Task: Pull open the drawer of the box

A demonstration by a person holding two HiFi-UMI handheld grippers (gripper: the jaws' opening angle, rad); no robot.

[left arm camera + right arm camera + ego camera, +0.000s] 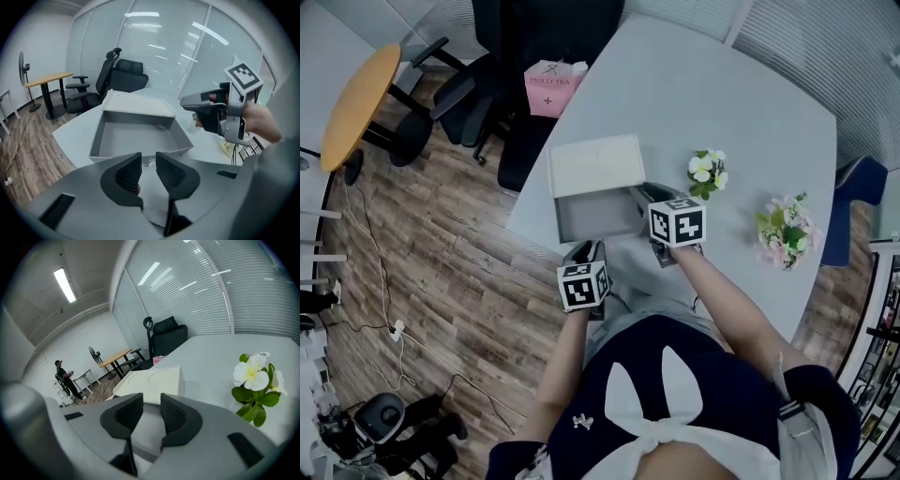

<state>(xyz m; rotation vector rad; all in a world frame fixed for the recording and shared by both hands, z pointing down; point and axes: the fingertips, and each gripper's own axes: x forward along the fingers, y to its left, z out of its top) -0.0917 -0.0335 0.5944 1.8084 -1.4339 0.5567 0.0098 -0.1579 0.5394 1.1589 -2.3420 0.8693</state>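
On the white desk (750,112), the box (593,161) sat near the front edge, its grey drawer (592,217) pulled out toward the person. Left tongs (148,164) hovered just before the drawer front, narrowly parted, nothing between. Right tongs (151,404), beside the drawer's right side, likewise narrowly parted and empty.

Drawer (592,221) in front of box (595,165), flowers (708,173) to their right.
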